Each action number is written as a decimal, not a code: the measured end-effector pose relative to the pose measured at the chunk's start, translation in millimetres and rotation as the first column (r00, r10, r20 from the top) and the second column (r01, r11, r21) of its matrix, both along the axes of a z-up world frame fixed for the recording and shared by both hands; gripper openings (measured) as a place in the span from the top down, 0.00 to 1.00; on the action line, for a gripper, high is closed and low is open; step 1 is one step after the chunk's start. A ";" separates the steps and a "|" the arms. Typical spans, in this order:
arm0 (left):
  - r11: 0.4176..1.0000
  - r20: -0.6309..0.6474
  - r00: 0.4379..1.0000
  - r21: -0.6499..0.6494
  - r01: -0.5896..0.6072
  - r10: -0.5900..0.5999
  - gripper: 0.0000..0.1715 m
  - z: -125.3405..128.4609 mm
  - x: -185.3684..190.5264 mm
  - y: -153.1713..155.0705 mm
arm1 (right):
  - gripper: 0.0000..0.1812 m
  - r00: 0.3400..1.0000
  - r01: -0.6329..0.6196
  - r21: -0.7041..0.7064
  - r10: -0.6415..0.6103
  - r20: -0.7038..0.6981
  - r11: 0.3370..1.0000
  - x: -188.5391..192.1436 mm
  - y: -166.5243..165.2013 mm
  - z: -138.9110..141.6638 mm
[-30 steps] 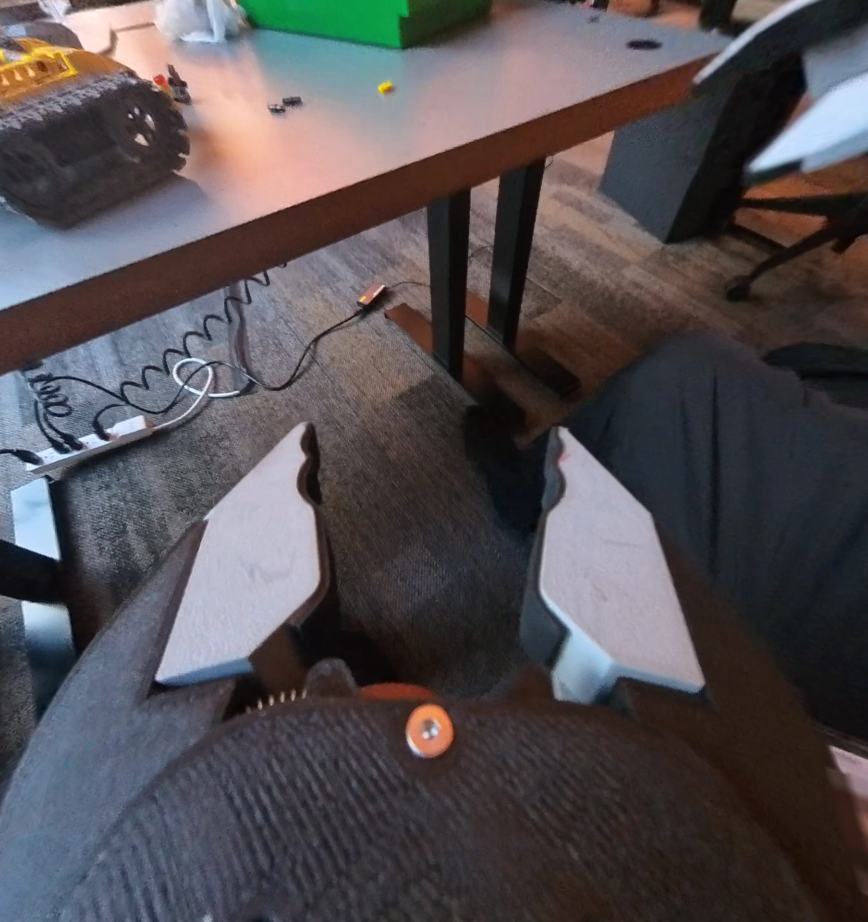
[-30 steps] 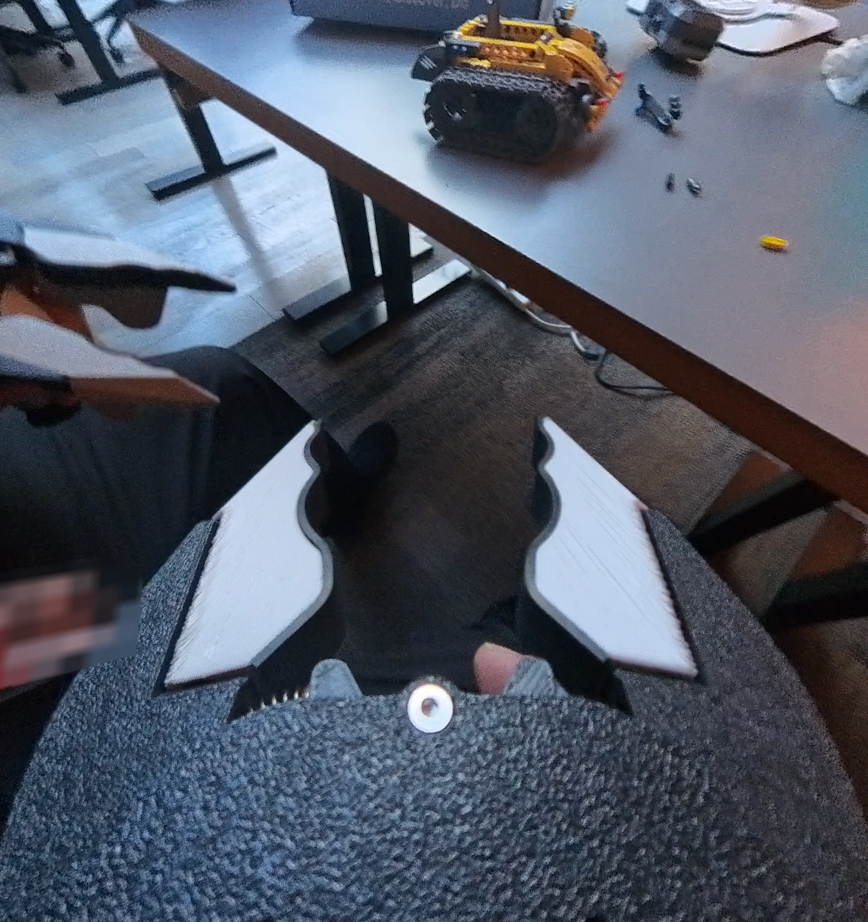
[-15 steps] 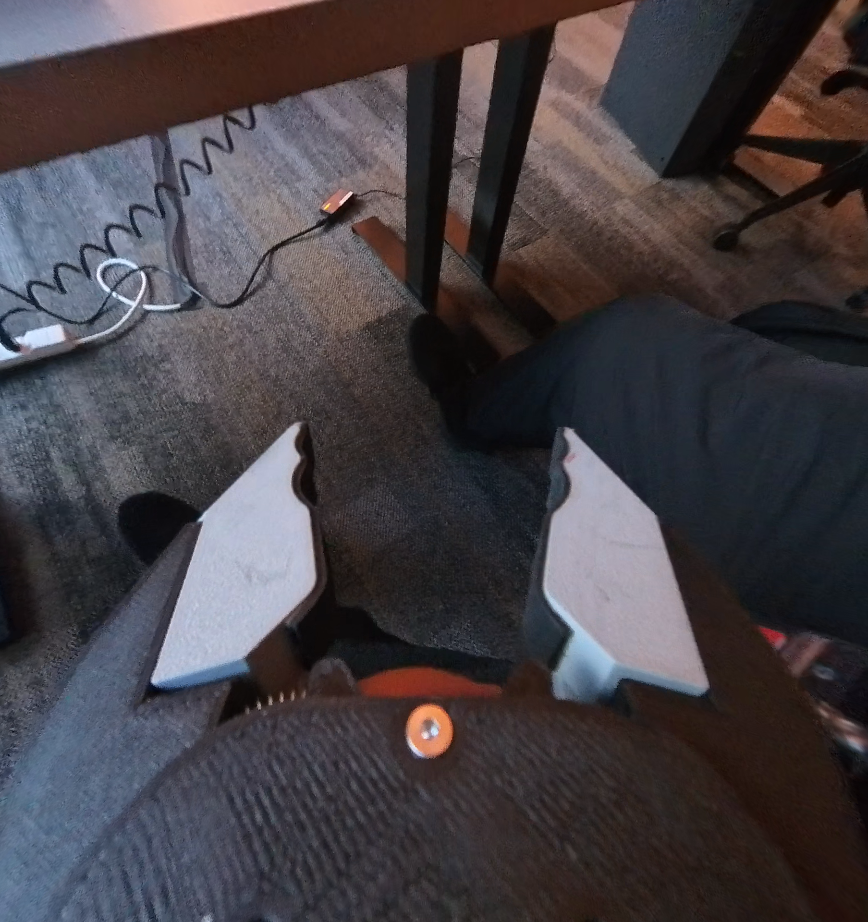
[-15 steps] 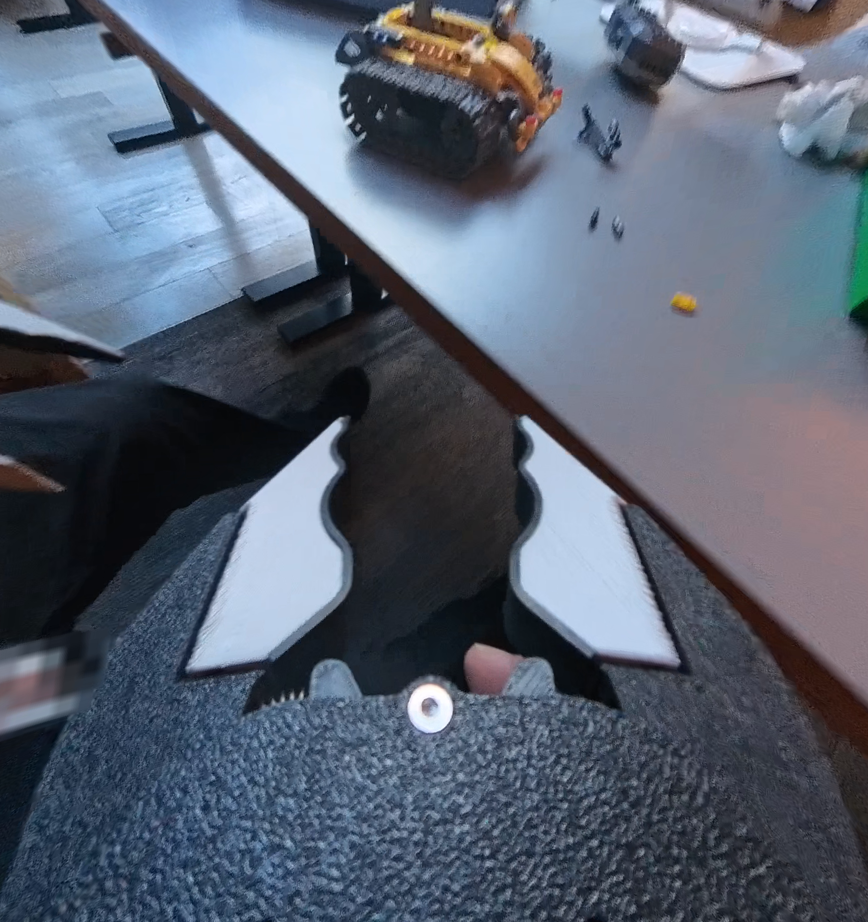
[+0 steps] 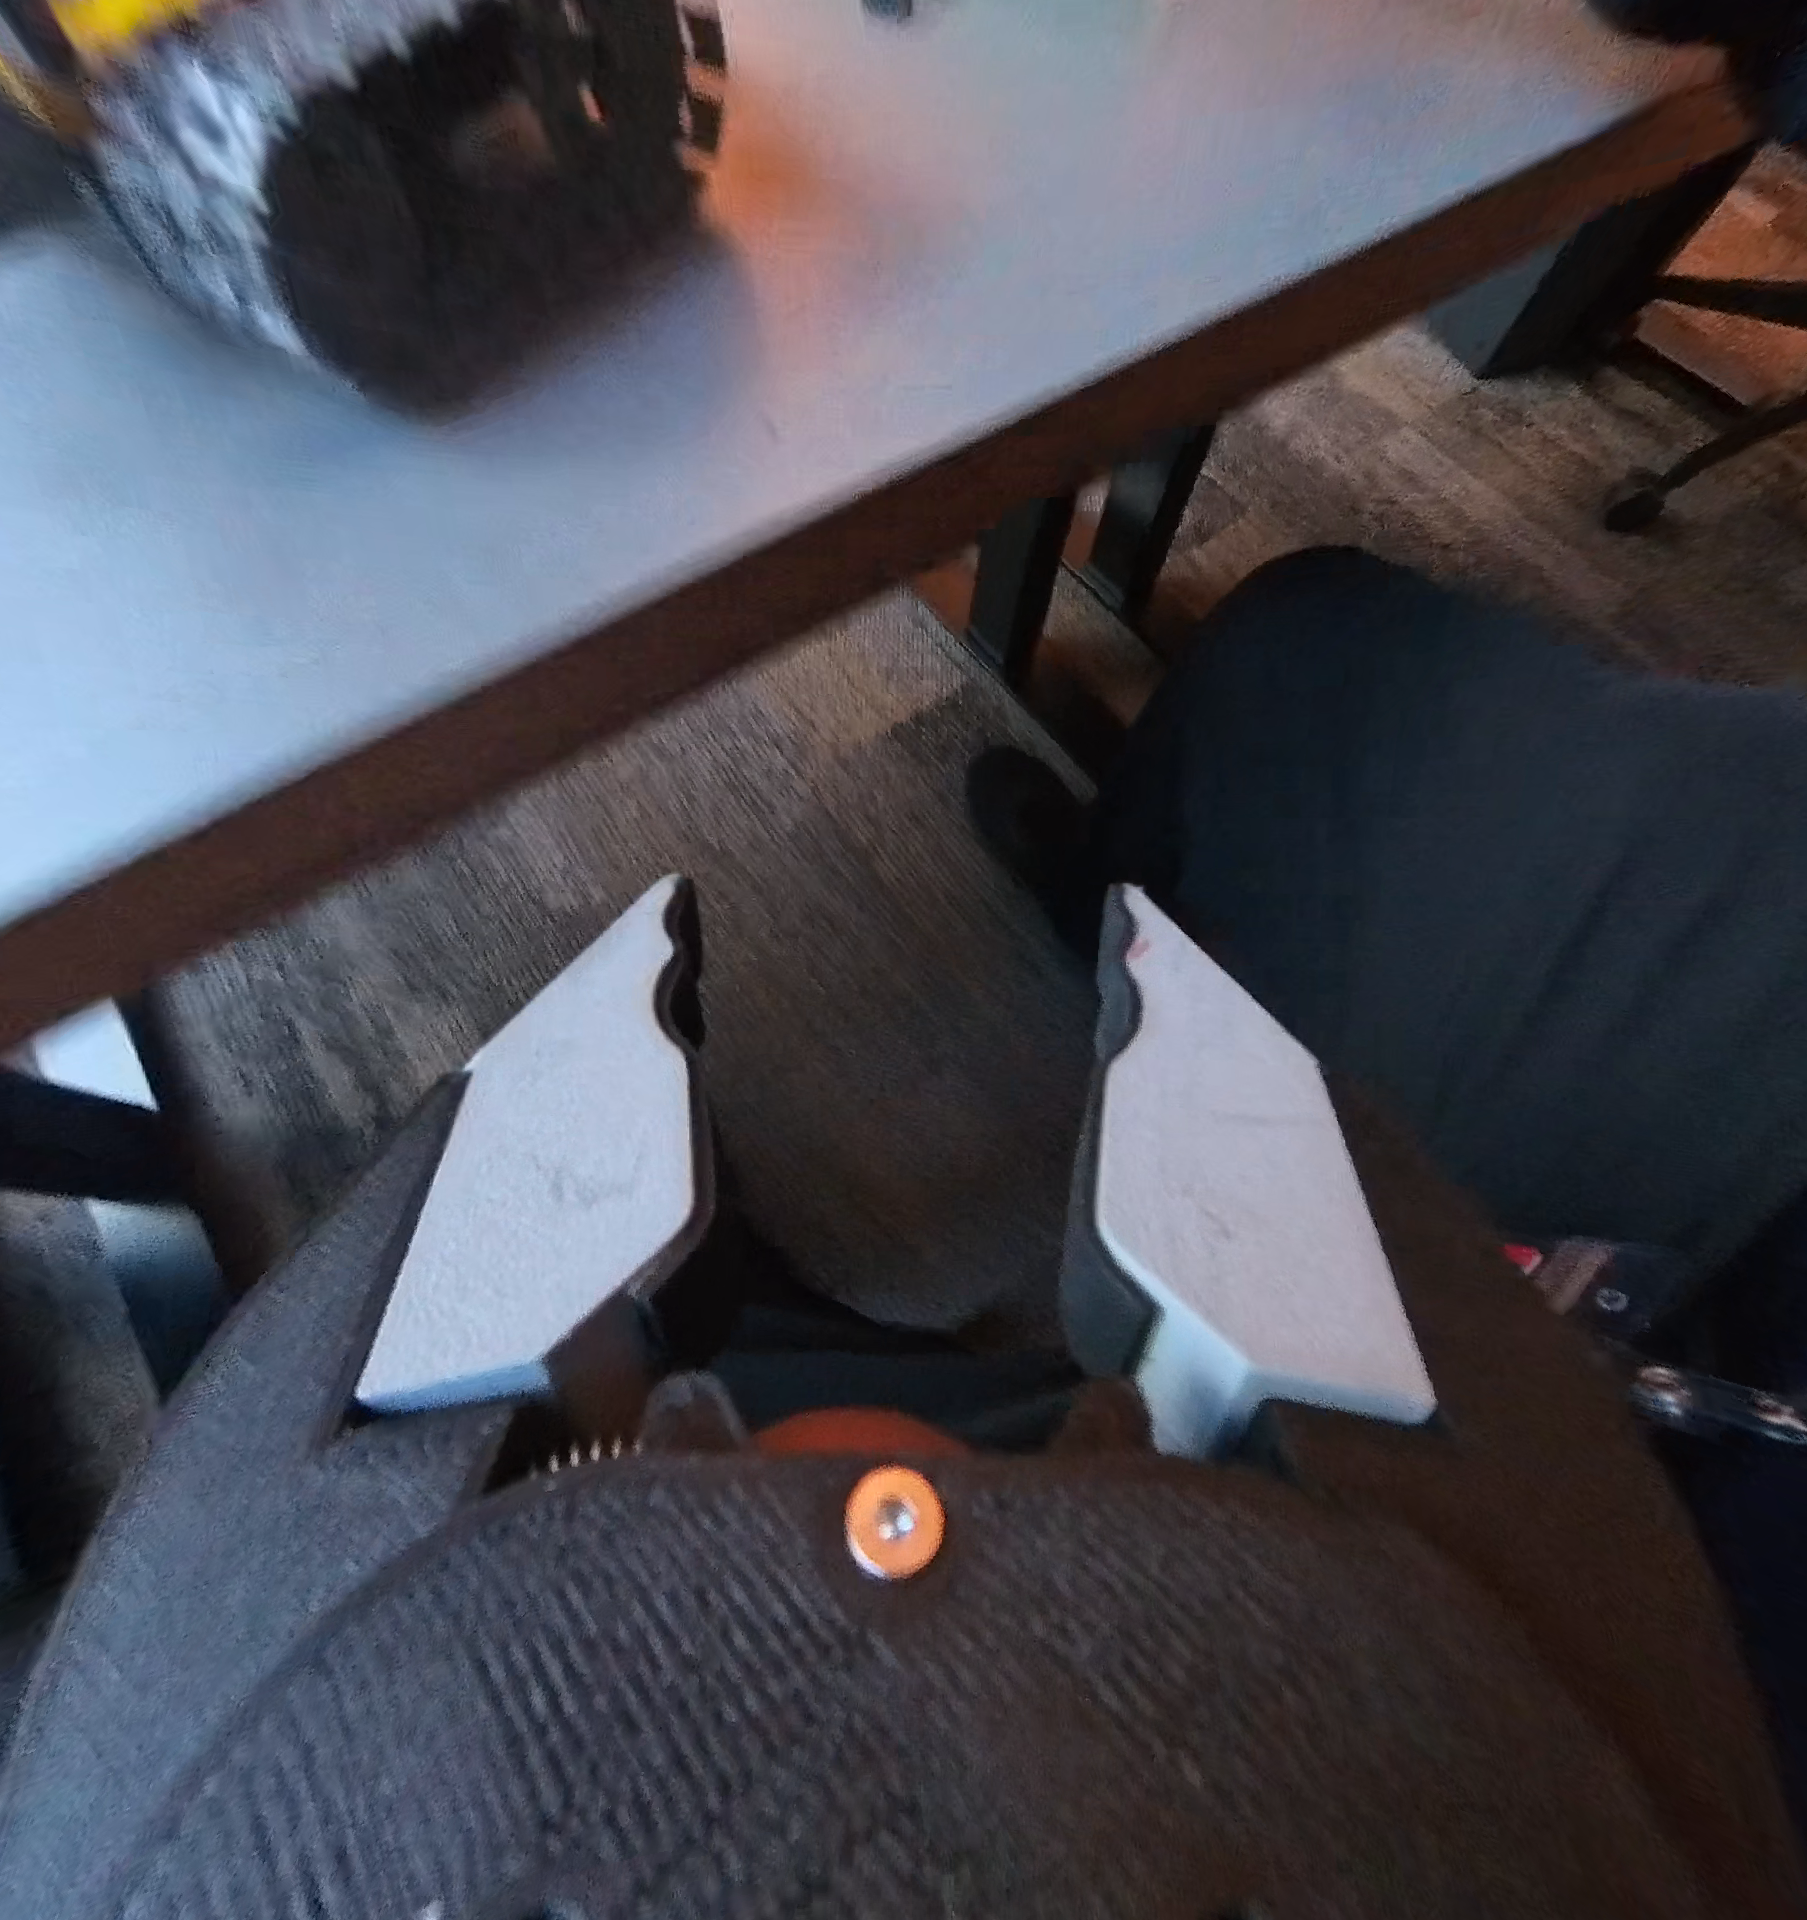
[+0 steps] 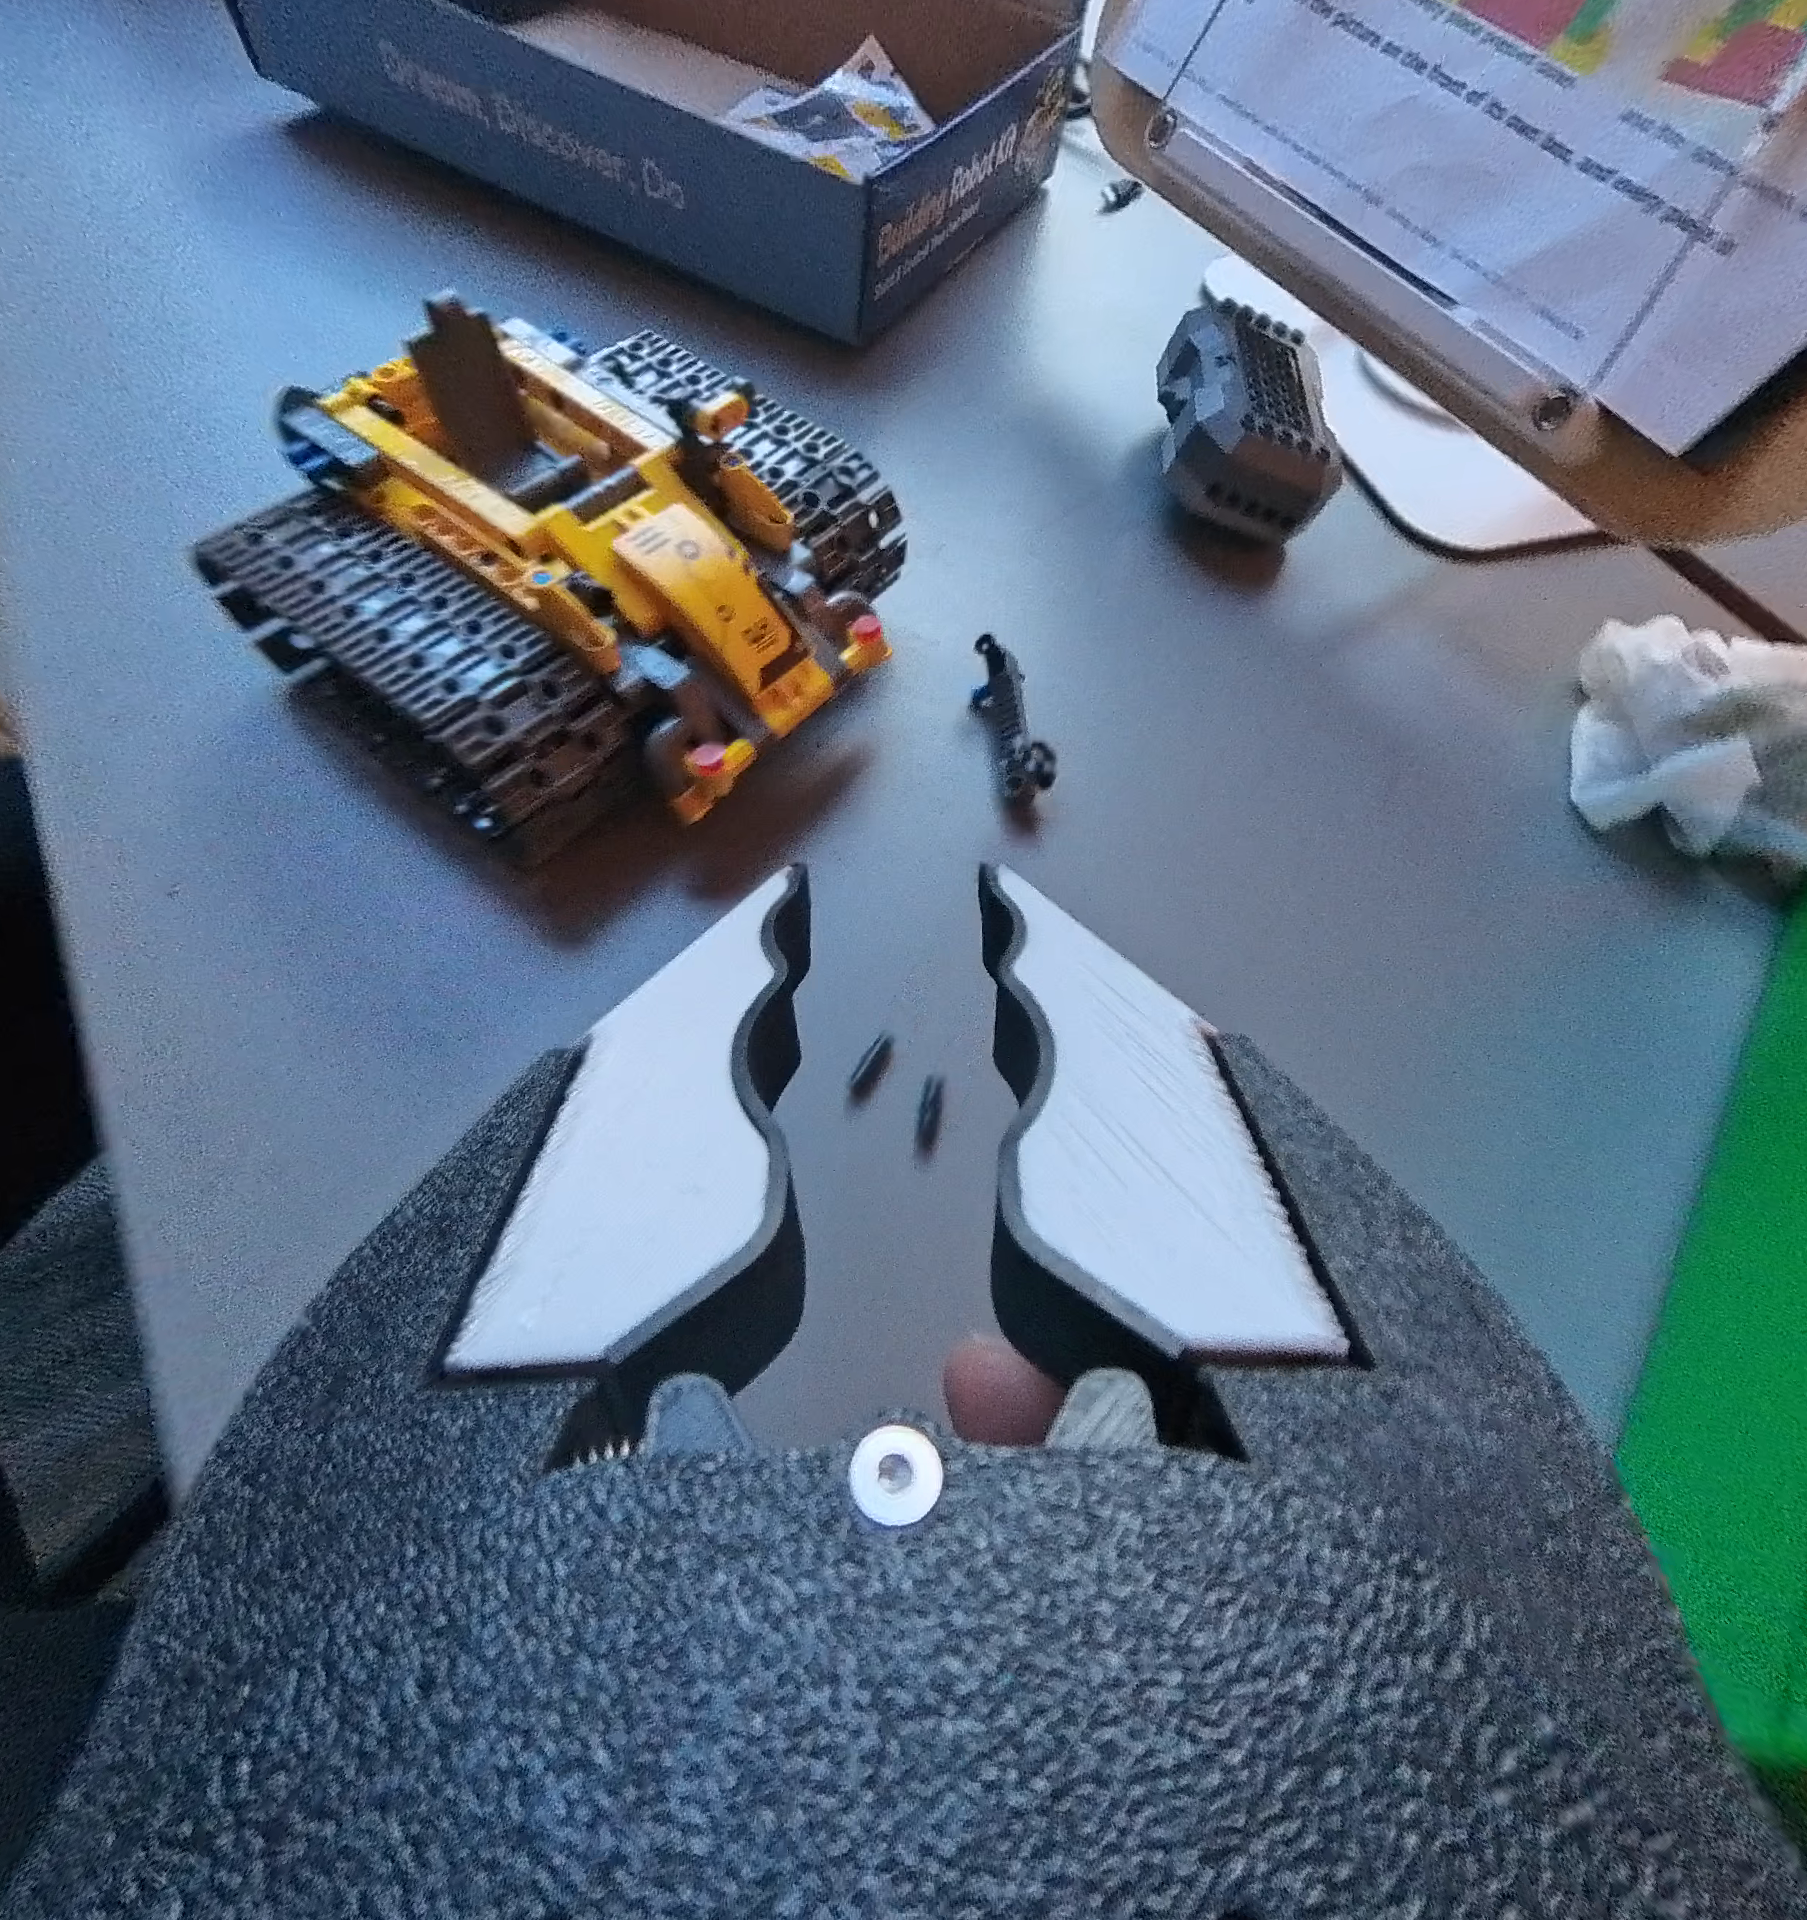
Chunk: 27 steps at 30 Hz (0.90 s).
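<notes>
Right claw [image 6: 894, 883] is partly open, fingers narrowed to a modest gap, holding nothing. It hangs over the counter [image 6: 1346, 987], and you see two small black pins [image 6: 899, 1091] in the gap between the fingers, lying on the surface below; blurred, so I can't tell if the claw touches the counter.

Just ahead of the tips lies a slim black linkage piece [image 6: 1013, 722]. Ahead and to the left sits the yellow tracked model [image 6: 556, 582]. Farther off: a grey block-built module [image 6: 1247, 431], an open blue box [image 6: 670, 125], crumpled white paper [image 6: 1709, 738], a green box [image 6: 1772, 1351] on the right.

Handling, as a judgement:
- Pins look light, hard, smooth plastic. Likely to roll or flick out. Pinch one across its middle with the fingertips.
- Tracked model looks like snap-together bricks: rigid but could shed parts. Take it across the tread sides, not the yellow top frame.

Left claw [image 5: 899, 904] is wide open and empty, off the counter [image 5: 463, 499] edge, above the carpet [image 5: 826, 831], beside your dark-clothed leg [image 5: 1501, 883]. Model treads [image 5: 442, 187] show blurred on the counter above it.
</notes>
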<state>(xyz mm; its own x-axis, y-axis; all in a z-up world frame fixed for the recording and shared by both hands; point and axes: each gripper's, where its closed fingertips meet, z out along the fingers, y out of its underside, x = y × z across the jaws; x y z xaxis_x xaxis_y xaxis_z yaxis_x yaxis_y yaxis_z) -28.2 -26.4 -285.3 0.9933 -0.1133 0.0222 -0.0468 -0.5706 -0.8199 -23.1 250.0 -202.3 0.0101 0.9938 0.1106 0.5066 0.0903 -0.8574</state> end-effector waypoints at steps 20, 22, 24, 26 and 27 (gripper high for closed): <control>0.920 -0.154 0.908 -0.108 0.377 -0.390 0.60 95.6 -148.7 315.1 | 0.92 0.989 -0.116 0.249 0.088 0.118 0.962 -86.1 67.2 -22.8; 0.868 -0.020 0.875 -0.134 0.477 -0.484 0.59 87.2 -125.1 317.1 | 0.92 0.993 -0.107 0.328 0.117 -0.010 0.938 -92.9 65.0 4.4; 0.835 0.121 0.835 -0.064 0.546 -0.536 0.59 92.5 -107.5 317.5 | 0.92 0.986 -0.092 0.400 0.140 -0.092 0.912 -97.4 61.7 22.5; 0.825 0.178 0.809 0.039 0.563 -0.561 0.67 102.1 -103.8 319.1 | 0.92 0.980 -0.084 0.460 0.156 -0.122 0.884 -99.8 58.3 30.7; 0.825 0.190 0.804 0.075 0.560 -0.563 0.70 103.9 -105.1 319.5 | 0.92 0.976 -0.081 0.483 0.168 -0.139 0.872 -100.8 55.1 34.7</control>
<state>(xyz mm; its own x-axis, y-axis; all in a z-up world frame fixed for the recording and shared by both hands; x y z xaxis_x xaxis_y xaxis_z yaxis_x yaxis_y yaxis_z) -133.3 293.1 -181.5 0.7312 -0.6515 0.2022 -0.1934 -0.4822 -0.8545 -123.9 305.1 -167.6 -0.0486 0.8175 0.5738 0.3135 0.5580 -0.7684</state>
